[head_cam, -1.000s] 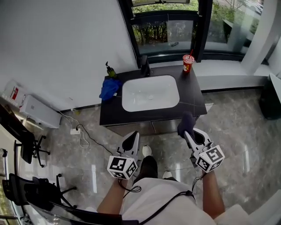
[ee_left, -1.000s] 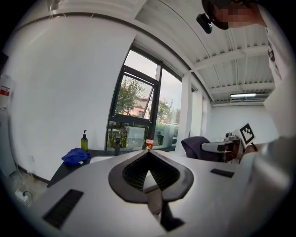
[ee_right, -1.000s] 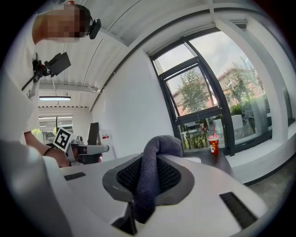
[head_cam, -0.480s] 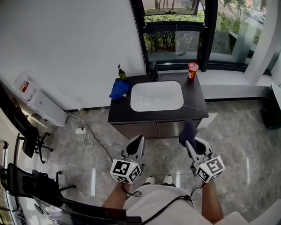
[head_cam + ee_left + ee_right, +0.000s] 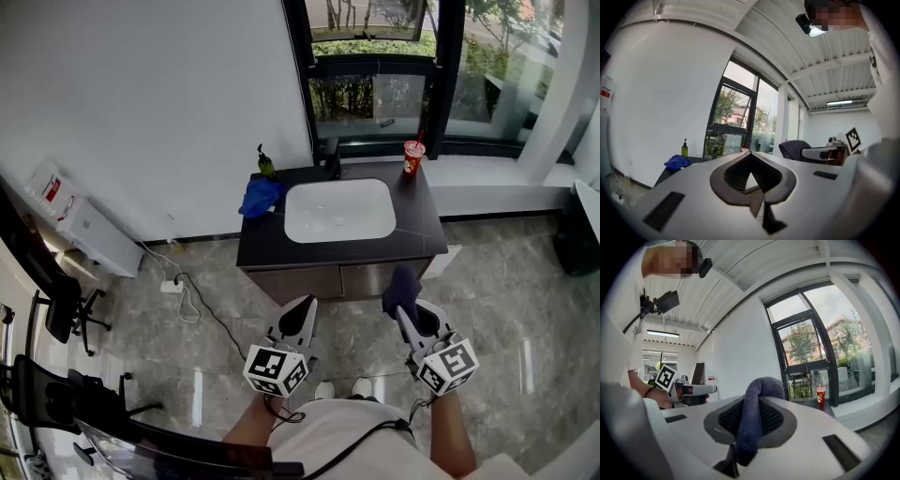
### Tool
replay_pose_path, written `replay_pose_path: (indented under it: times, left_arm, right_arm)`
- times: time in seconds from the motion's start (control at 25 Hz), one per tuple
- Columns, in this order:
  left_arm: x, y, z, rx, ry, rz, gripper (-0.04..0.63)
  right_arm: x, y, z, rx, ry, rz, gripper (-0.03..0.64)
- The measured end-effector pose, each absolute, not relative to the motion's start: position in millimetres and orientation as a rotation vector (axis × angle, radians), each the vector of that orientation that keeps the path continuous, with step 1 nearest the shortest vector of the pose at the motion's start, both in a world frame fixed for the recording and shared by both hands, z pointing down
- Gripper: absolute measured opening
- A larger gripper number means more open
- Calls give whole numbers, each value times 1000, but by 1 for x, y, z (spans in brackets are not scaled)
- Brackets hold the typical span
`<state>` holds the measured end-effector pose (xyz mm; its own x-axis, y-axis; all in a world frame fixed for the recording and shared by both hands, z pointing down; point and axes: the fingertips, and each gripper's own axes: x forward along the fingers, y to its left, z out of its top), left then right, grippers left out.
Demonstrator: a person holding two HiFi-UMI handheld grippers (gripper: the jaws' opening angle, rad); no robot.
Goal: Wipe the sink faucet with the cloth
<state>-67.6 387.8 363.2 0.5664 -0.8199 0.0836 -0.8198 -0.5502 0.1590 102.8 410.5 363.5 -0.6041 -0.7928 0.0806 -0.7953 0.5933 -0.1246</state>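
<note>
A red cup (image 5: 413,156) with a straw is standing at the counter's (image 5: 417,227) back right corner, while a green bottle (image 5: 265,165) and a crumpled blue bundle (image 5: 260,197) are sitting along its left edge.

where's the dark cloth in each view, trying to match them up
Head view: the dark cloth is at lower right, sticking out of the right hand-held gripper.
Left gripper view: right of centre, a dark lump at the tip of the other gripper.
Right gripper view: dead centre, pinched between the jaws.
Shared landmark: the dark-framed window shows in all three.
</note>
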Motion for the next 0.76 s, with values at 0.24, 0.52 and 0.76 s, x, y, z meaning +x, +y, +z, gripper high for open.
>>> replay_pose_path:
  times: [0.24, 0.52, 0.76]
  left_arm:
    - [-75, 390, 363, 2623, -1370, -5, -8]
    - [-80, 390, 363, 2625, -1364, -20, -8]
    - [-82, 390, 363, 2626, -1360, -23, -8]
  right_arm:
    - [97, 414, 363, 1410, -2777, 222, 57]
    - [93, 416, 362, 1420, -2770, 207, 57]
    - [92, 416, 360, 1423, -2762, 197, 57]
